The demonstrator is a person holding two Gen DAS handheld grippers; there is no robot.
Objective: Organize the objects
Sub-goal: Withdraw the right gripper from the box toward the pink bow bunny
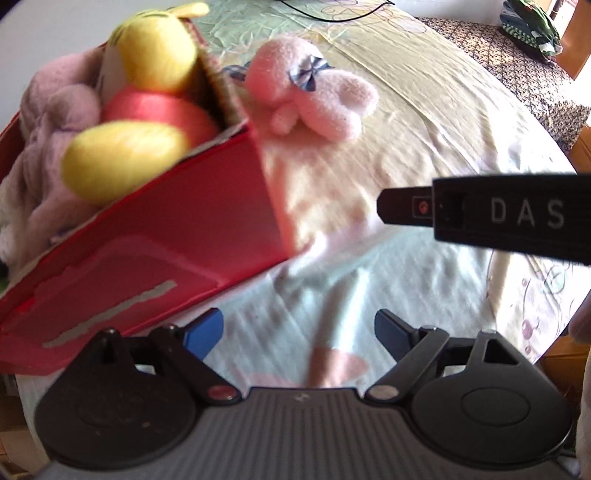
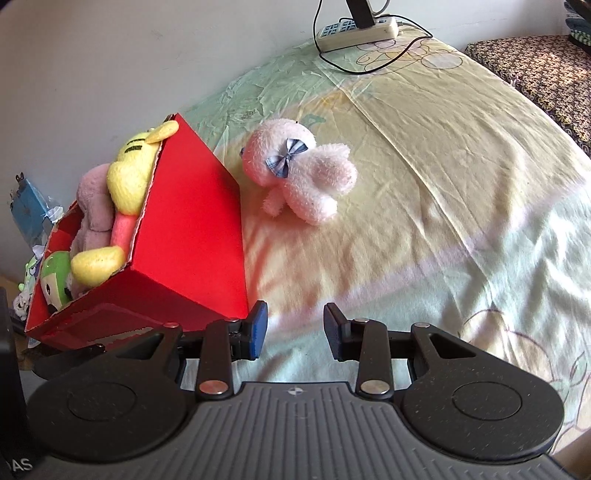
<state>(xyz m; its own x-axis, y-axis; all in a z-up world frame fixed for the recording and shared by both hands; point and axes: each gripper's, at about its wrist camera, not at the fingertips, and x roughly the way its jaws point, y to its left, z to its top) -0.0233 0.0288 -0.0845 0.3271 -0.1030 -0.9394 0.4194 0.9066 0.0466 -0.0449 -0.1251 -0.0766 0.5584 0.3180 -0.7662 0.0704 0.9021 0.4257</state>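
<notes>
A red cardboard box (image 2: 192, 236) is sitting on a bed draped in a pastel cartoon-print sheet (image 2: 443, 192), already crowded with soft toys: a yellow plush in a red top (image 2: 129, 177) is leaning against the box's near wall, a mauve plush (image 2: 94, 199) is lying behind it, and a green plush (image 2: 55, 277) is peeking out at the box's lower corner. Just beside the box, but apparently not touching it, a pink plush animal with a blue checked bow (image 2: 299, 173) is lying on its side on the sheet, outside the container.

The right gripper (image 2: 295, 332) is hovering low over the sheet with its fingers parted and nothing between them, its left fingertip sitting close to the box's bottom corner. The left gripper (image 1: 299, 334) is likewise spread wide and holding nothing, aimed at bare sheet beside the box (image 1: 166, 236); its view is motion-blurred, so finer detail on the toys there is hard to make out. The pink plush (image 1: 310, 96) is showing ahead of it, and the black body of the other gripper (image 1: 509, 218) is entering from the right. A white power strip (image 2: 358, 31) with a black cable is resting at the far end of the bed, near the wall.
</notes>
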